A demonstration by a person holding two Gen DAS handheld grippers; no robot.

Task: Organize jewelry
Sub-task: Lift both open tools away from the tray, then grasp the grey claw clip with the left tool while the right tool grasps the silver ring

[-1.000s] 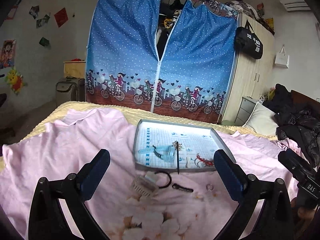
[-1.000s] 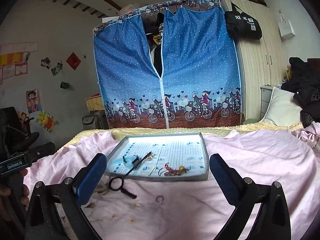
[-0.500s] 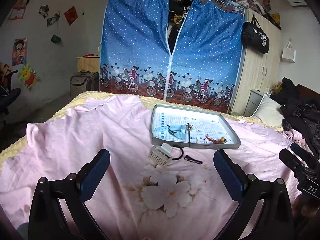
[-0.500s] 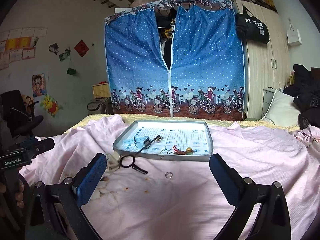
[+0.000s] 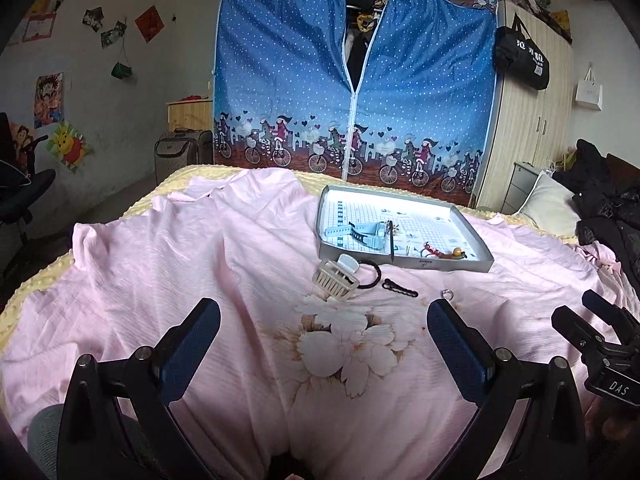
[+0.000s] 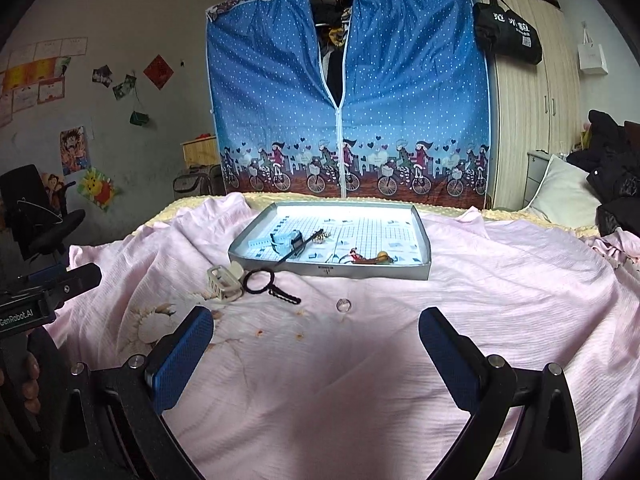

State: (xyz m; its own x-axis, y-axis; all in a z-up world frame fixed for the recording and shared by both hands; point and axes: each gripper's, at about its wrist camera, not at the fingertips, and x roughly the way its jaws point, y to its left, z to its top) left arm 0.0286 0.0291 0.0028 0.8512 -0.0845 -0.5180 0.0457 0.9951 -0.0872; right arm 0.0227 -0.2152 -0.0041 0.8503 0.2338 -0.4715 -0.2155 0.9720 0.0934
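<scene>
While both my grippers' jaws hang apart and empty, the tray (image 6: 416,270) at twelve o'clock holds a watch (image 6: 285,240) and bracelet (image 6: 366,258); clip (image 6: 224,282), hair tie (image 6: 259,280) and ring (image 6: 343,305) remain on the bed.

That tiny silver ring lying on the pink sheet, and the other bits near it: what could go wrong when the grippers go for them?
The small silver ring lies flat on the soft pink bedsheet; the wide-open right gripper might press it into a fold or flick it away. The black hair tie touches the cream claw clip, so grabbing one may drag the other. The thin black stick overhangs the grey tray rim and could be knocked.
</scene>
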